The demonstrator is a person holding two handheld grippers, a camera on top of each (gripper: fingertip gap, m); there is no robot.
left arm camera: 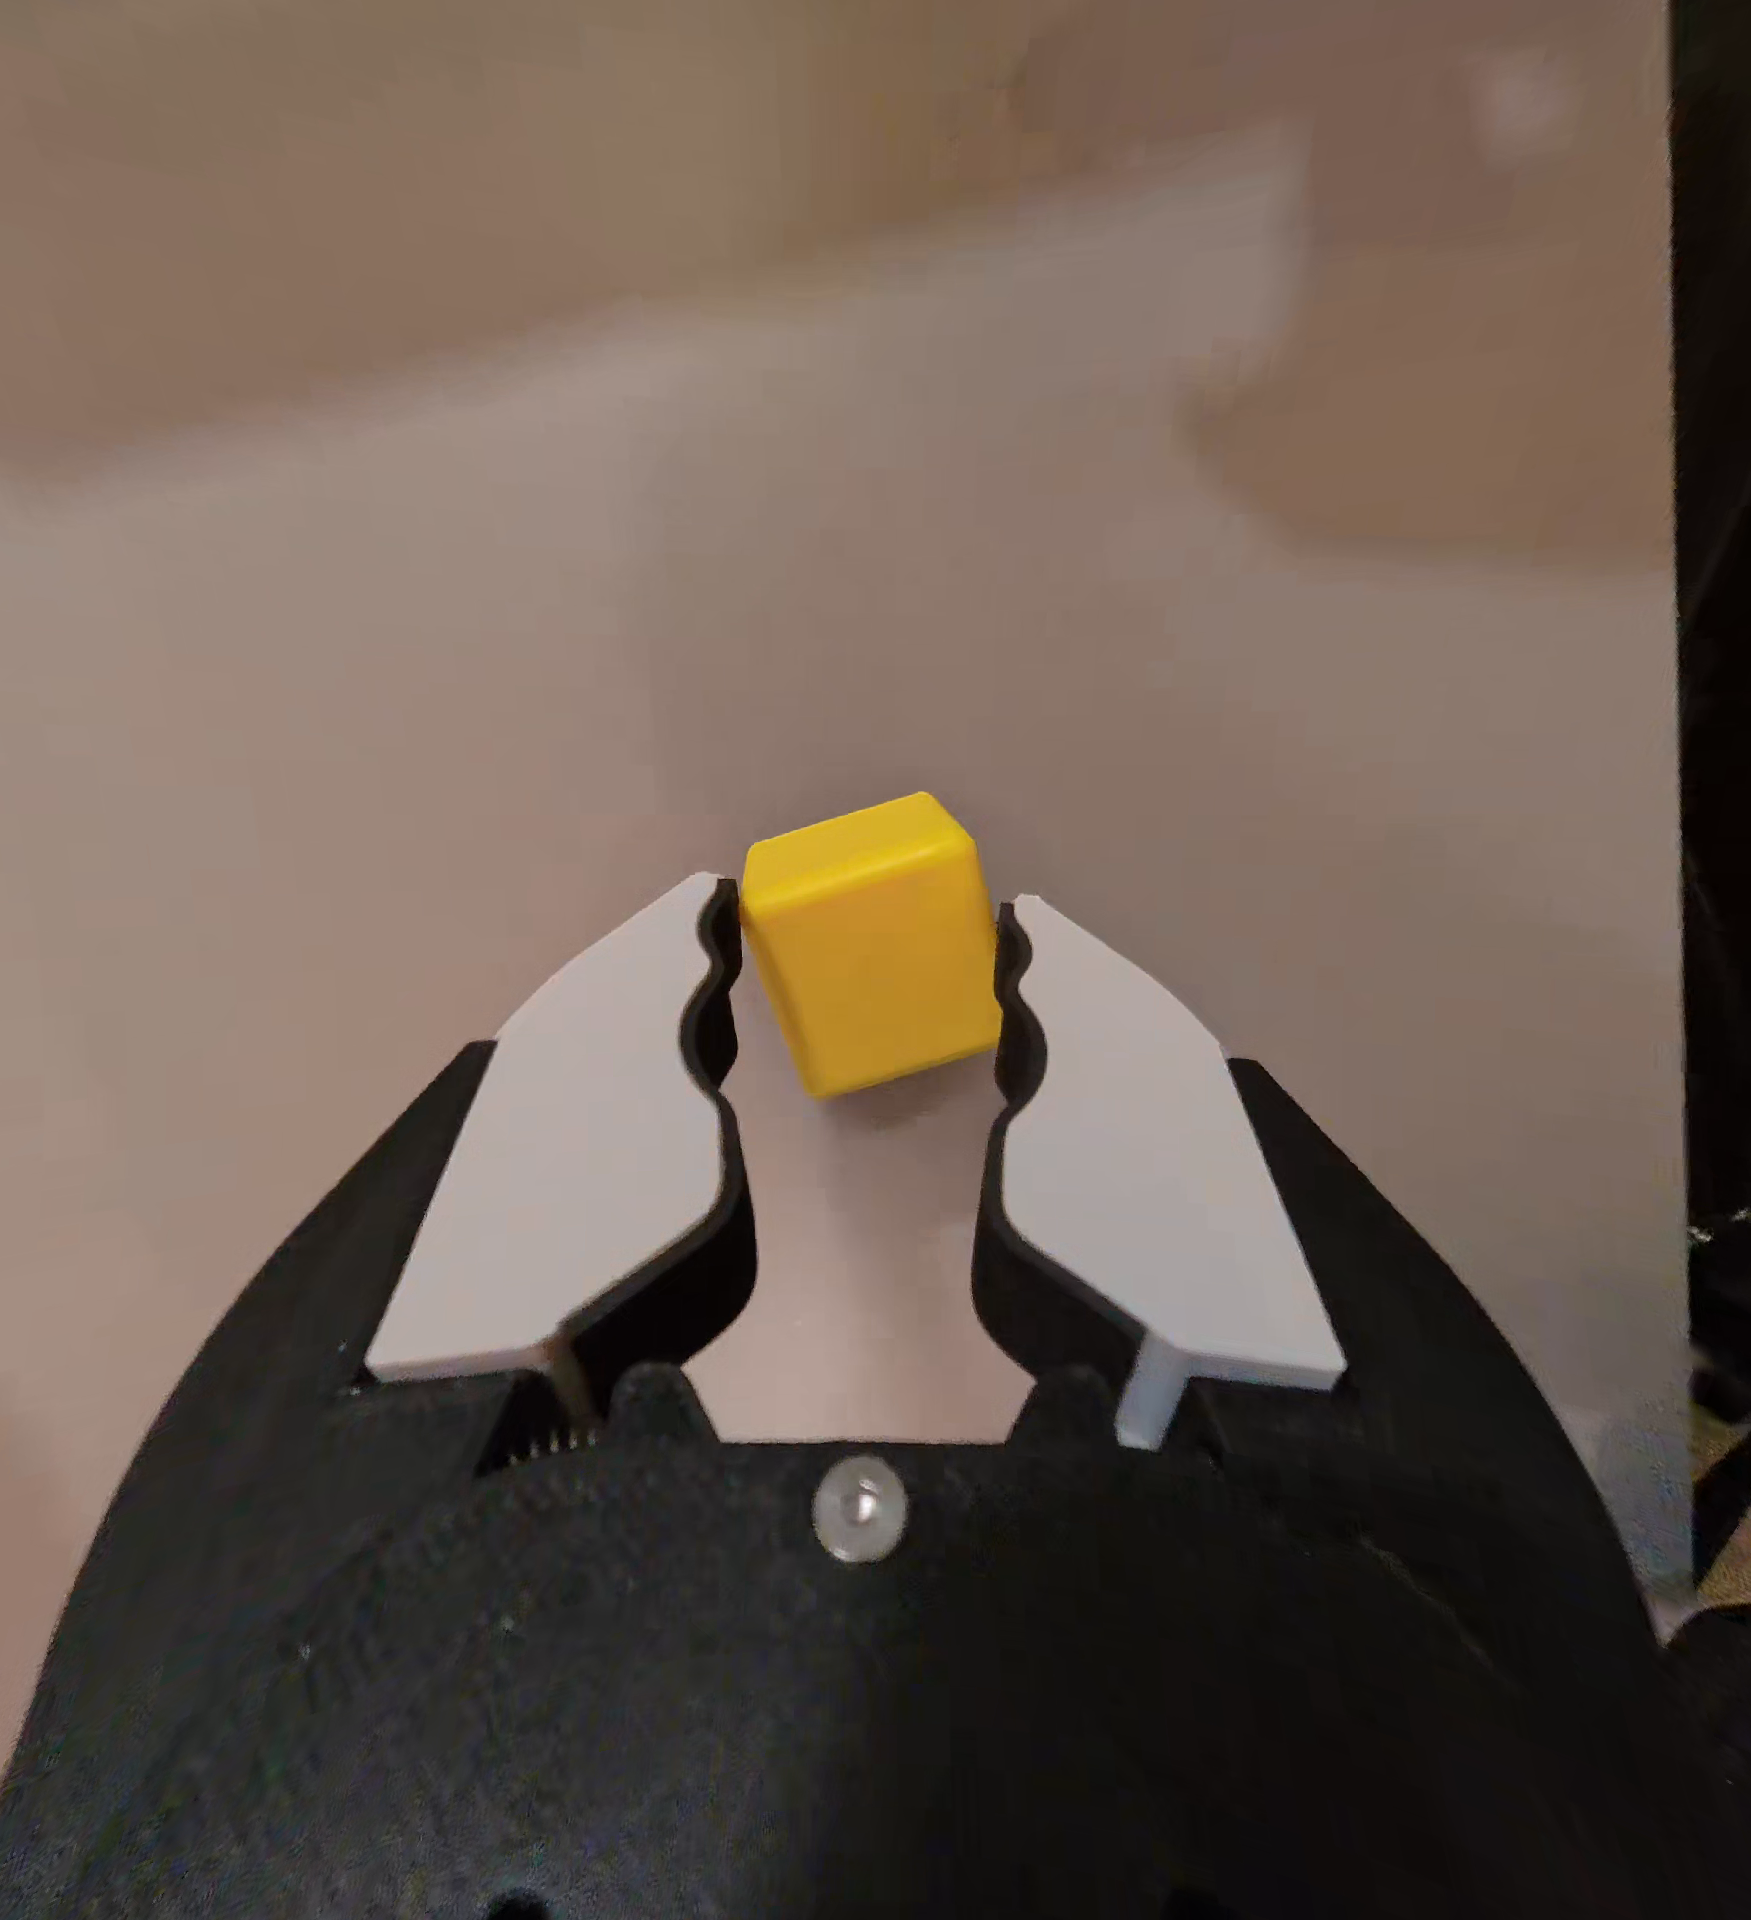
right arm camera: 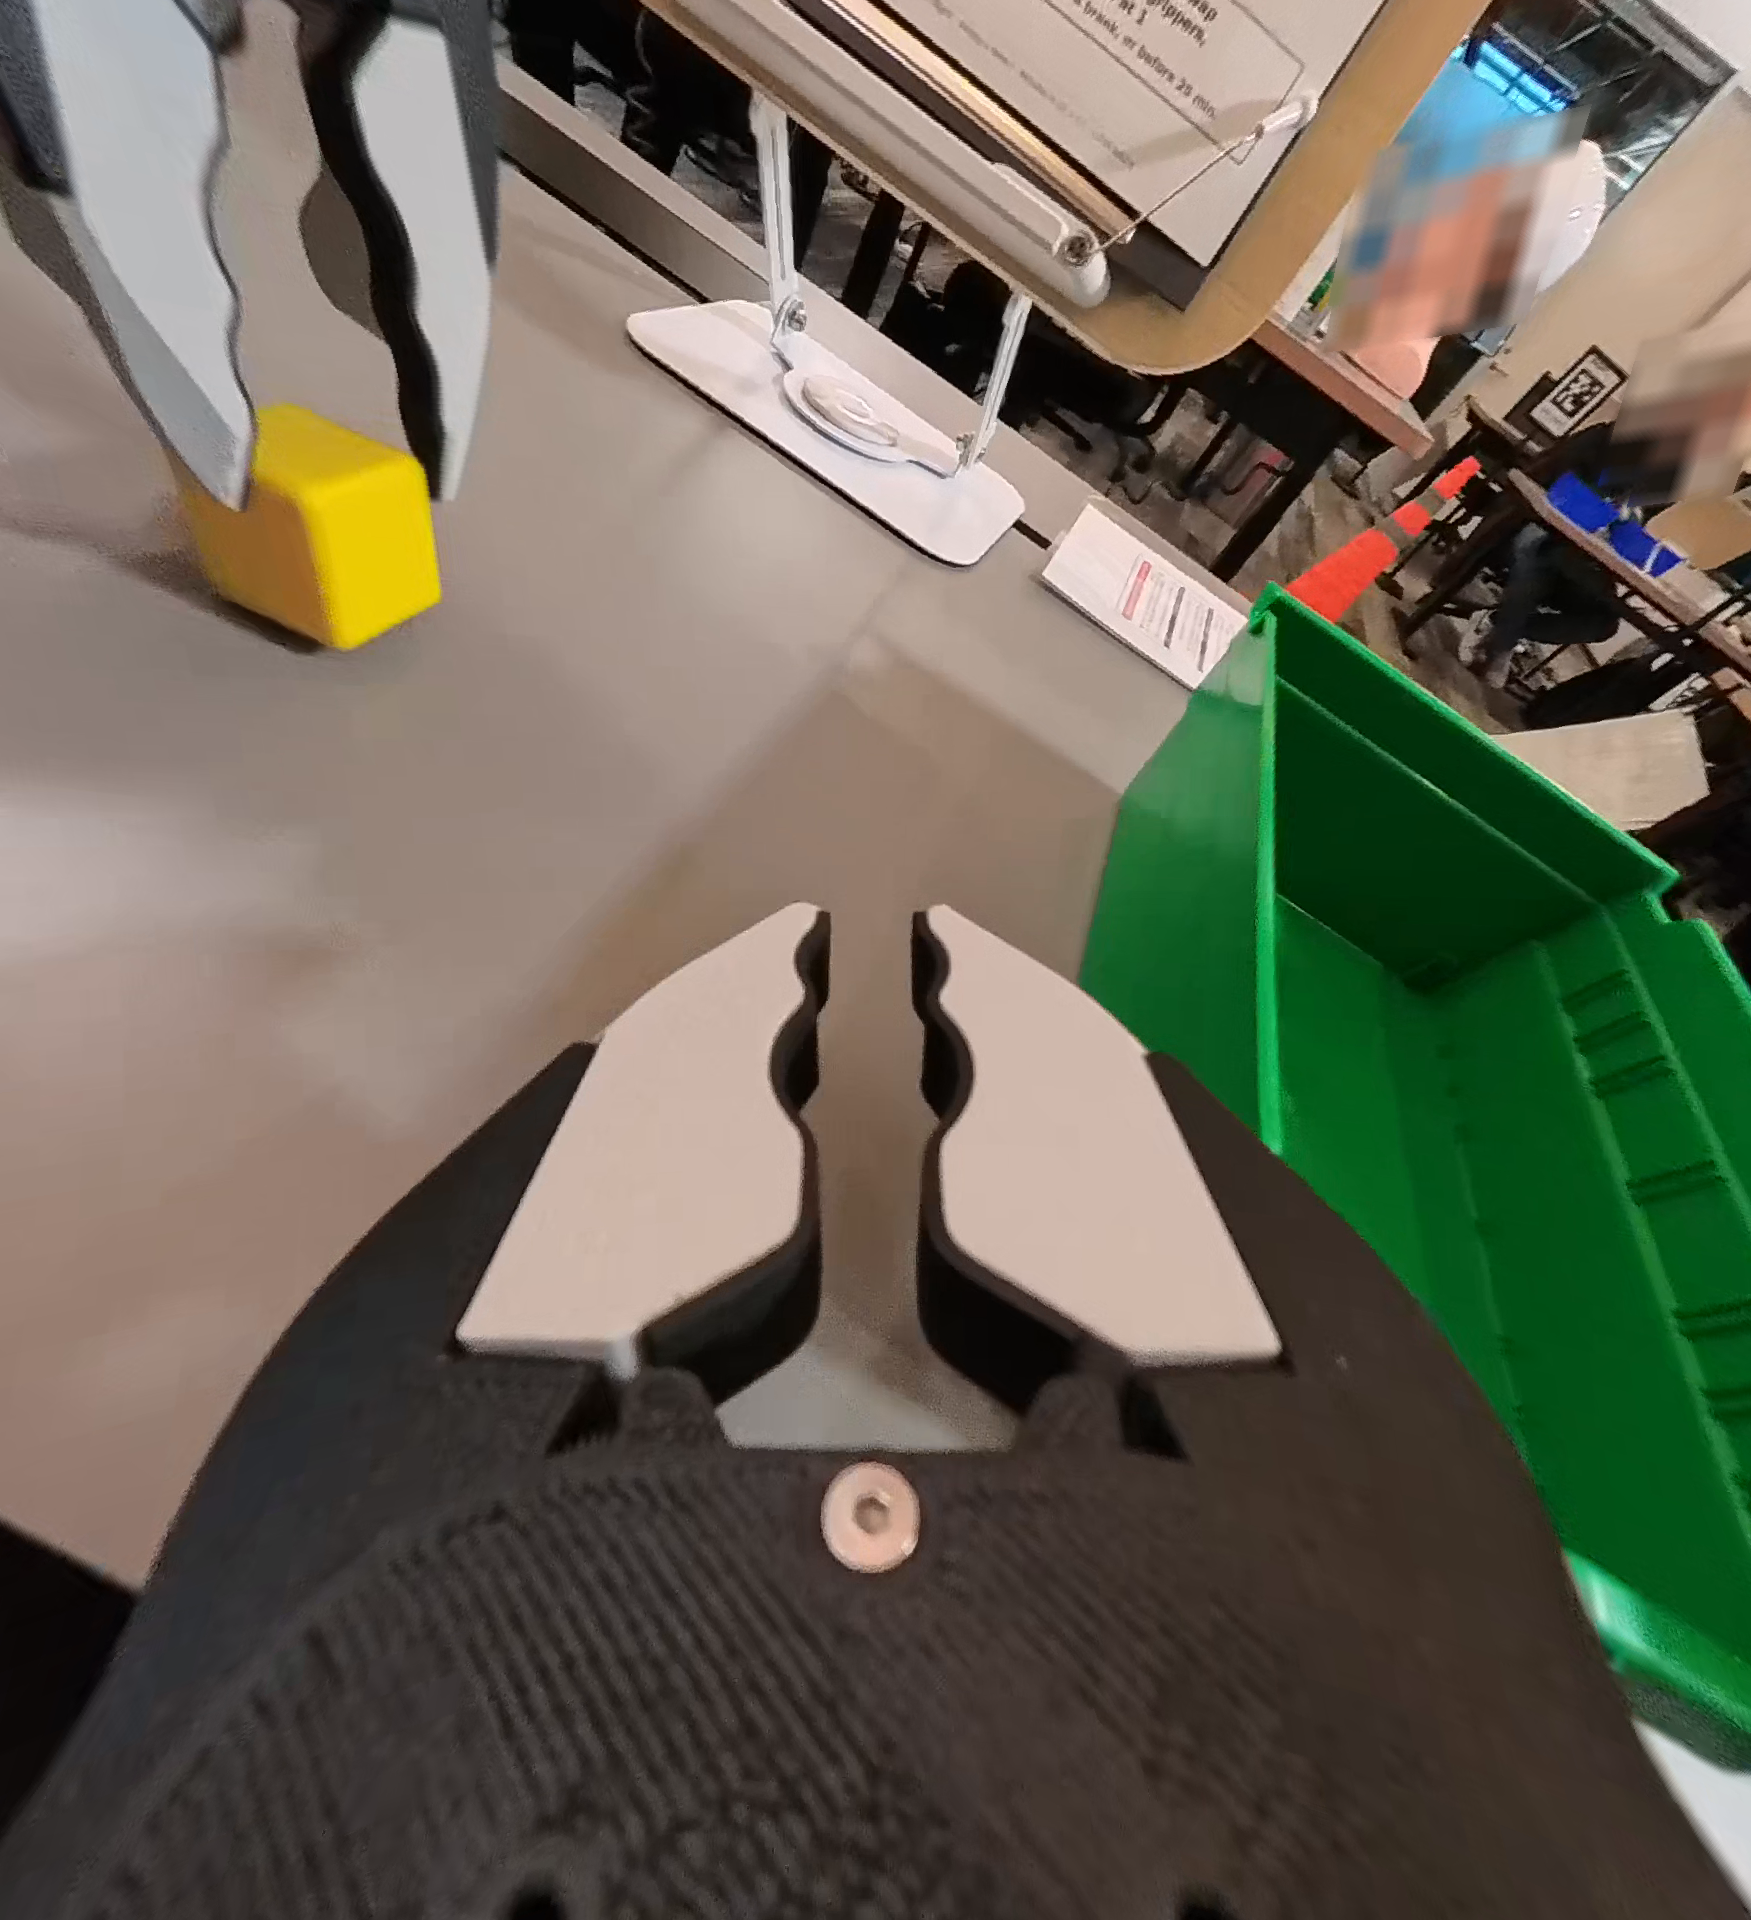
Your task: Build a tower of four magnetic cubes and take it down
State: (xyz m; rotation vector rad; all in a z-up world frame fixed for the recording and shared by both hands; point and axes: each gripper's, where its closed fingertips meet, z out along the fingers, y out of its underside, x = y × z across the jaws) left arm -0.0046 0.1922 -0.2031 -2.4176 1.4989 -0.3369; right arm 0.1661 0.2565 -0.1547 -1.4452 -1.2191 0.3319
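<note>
left gripper (left arm camera: 871, 909) comes straight down over the yellow block (left arm camera: 869, 951), a finger each side of it, both tips touching its flanks: clamped on it, as far as i can judge. the block sits a little skewed on the grey surface (left arm camera: 331, 727), and whether it rests there or hangs just clear, i can't tell. from the right-hand camera the same block (right arm camera: 320, 540) shows far left, one finger hiding its near corner. right gripper (right arm camera: 871, 920) hovers low, fingers slightly parted with nothing between, beside the green bin (right arm camera: 1214, 831) on the right, which is cut off by the frame. beyond stands a white stand (right arm camera: 829, 416), top cropped; the background is blurred.
</note>
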